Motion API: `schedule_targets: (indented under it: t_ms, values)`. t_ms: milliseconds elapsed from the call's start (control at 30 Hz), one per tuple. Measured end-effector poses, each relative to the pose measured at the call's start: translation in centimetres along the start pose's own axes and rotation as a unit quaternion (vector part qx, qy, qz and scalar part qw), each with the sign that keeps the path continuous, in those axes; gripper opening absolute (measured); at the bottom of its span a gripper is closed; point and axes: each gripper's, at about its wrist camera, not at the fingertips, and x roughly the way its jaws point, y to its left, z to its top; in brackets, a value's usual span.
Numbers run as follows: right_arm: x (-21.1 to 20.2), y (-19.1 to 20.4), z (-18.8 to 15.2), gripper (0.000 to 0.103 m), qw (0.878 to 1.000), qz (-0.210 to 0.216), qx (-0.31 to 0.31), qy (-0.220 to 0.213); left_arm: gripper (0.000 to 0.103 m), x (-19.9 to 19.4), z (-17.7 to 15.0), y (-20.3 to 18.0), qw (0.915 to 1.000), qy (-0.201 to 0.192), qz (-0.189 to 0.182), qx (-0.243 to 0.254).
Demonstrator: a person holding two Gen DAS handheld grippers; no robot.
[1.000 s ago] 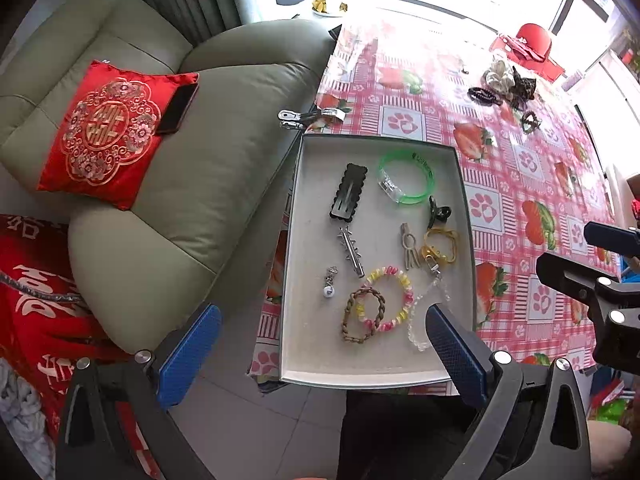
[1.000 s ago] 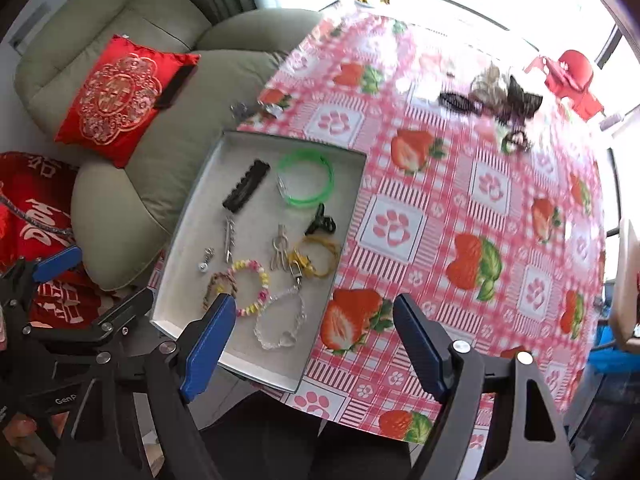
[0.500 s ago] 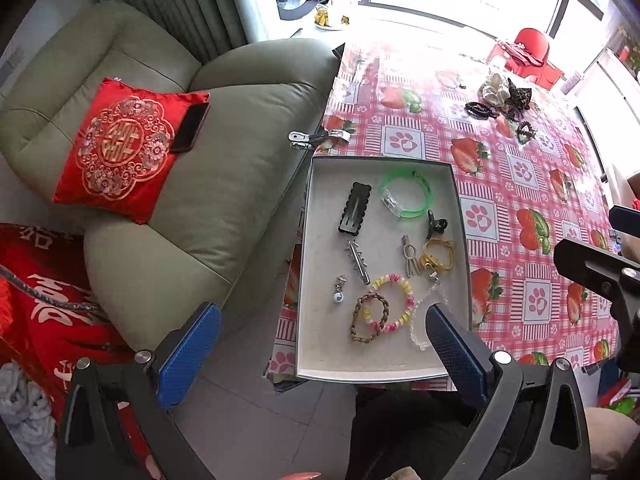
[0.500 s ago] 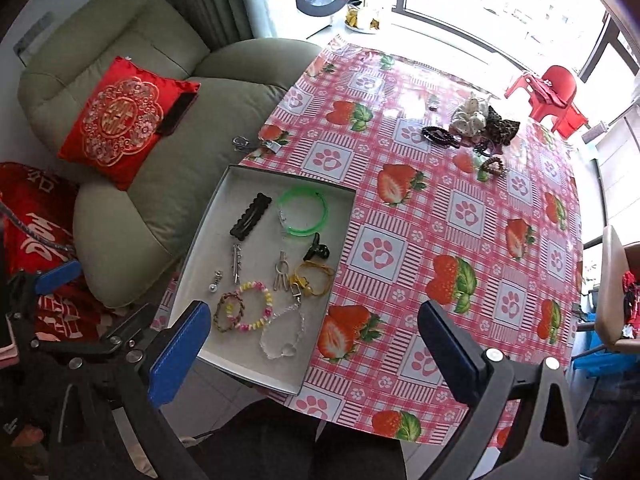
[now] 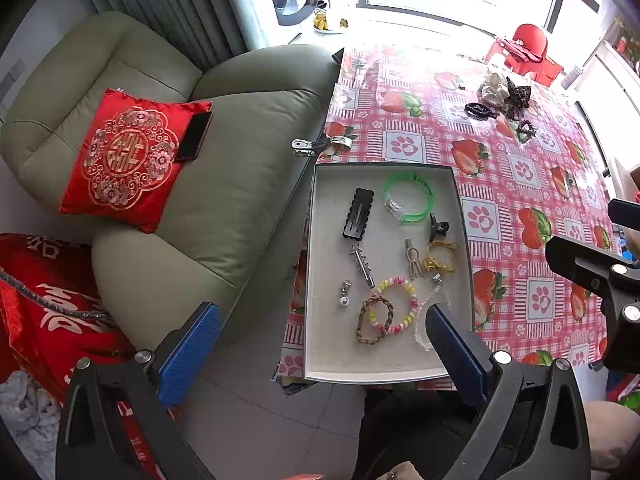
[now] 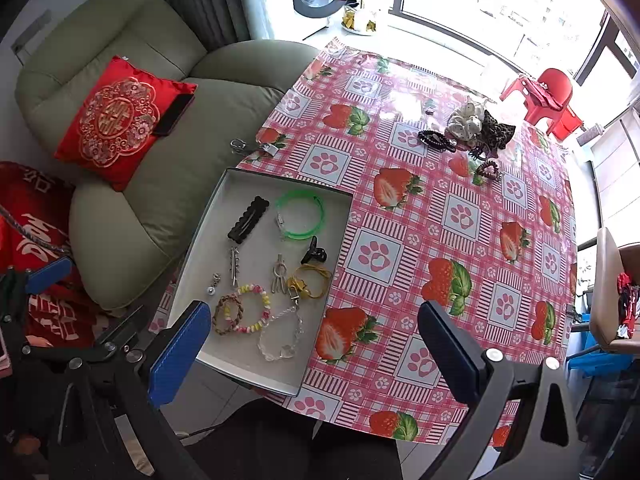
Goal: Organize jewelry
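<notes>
Both claws, left claw & right claw, spread wide, empty, high over shallow grey cardboard tray at desk edge, w/ bracelets and clips laid inside. Best next: descend slowly toward one loose piece, approx centred.

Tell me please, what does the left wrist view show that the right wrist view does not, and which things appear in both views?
Only the left wrist view shows the bundle of pale cloth on the floor at its lower left corner.

Only the right wrist view shows the beige chair at the table's right edge and the whole round table.

Both show the white tray with the green bangle, black hair clip and beaded bracelet, the red cushion and the scrunchies on the far side.
</notes>
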Motion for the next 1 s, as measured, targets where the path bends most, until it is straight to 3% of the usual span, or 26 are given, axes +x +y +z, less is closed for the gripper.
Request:
schedule_targets:
  t_ms: [1000]
  values:
    - [0.25,0.38,-0.32,0.103,1.000,0.001,0.001,0.003,0.103,-0.34,-0.39,0.30,1.0000,-0.002,0.006,-0.003]
